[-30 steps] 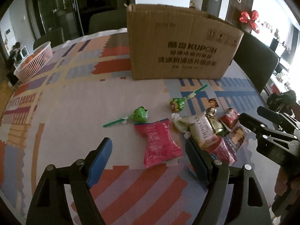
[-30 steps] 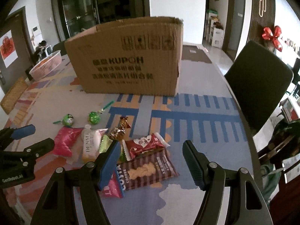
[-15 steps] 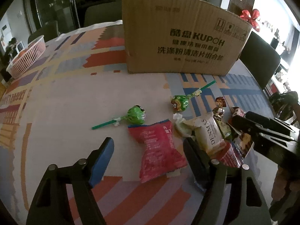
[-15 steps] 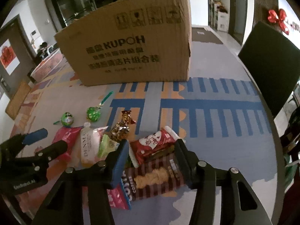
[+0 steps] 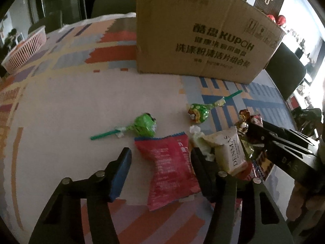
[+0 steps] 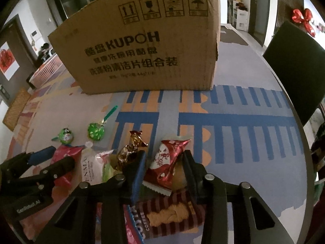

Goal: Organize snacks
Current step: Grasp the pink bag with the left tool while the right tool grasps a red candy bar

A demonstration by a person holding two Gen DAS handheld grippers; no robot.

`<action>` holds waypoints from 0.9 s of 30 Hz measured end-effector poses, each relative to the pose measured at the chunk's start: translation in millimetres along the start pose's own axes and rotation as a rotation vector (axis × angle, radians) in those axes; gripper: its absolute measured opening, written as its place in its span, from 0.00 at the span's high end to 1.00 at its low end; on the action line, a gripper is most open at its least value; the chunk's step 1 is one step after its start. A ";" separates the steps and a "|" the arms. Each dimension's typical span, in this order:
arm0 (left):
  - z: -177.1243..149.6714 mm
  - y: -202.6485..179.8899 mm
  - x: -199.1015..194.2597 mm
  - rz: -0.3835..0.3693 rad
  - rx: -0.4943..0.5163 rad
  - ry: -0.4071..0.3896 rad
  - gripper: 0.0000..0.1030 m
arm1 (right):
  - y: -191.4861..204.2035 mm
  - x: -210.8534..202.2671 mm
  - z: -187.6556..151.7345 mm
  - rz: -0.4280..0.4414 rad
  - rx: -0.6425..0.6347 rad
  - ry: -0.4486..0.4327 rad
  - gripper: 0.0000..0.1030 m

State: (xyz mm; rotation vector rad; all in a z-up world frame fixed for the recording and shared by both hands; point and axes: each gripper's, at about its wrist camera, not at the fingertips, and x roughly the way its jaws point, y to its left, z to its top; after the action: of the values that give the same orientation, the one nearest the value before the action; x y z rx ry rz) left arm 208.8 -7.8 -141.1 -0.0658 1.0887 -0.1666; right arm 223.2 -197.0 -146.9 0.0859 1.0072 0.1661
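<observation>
A pile of snacks lies on the patterned tablecloth in front of a cardboard box, which also shows in the right wrist view. My left gripper is open, its jaws on either side of a pink-red packet. My right gripper has closed on a red candy packet, which looks lifted and crumpled between the jaws. Under it lies a brown Costa coffee biscuit pack. Two green lollipops, a white Denmas packet and gold-wrapped candies lie nearby.
A pink plastic basket stands at the table's far left. A dark chair stands by the table's right edge. The other gripper shows at the right of the left wrist view and at the left of the right wrist view.
Both grippers have moved forward and down toward the snacks. My right gripper's jaws have closed from wide open onto the red candy packet. My left gripper's jaws now straddle the pink-red packet.
</observation>
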 end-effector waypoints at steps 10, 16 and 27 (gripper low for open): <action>-3.4 -6.5 -3.8 0.002 0.025 -0.016 0.62 | -2.1 -3.6 -1.5 0.022 0.008 0.001 0.77; -3.3 -10.9 -20.4 0.006 0.038 -0.055 0.63 | 1.0 -21.5 -4.2 0.021 -0.008 -0.031 0.78; 0.2 -20.1 -69.7 -0.017 0.052 -0.163 0.63 | 7.8 -69.0 -2.5 0.049 -0.026 -0.120 0.78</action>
State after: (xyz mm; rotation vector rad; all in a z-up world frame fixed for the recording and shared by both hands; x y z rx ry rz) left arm 175.3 -16.0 -77.2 -0.0414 0.9208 -0.2009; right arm 184.2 -201.6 -89.5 0.0961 0.8835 0.2159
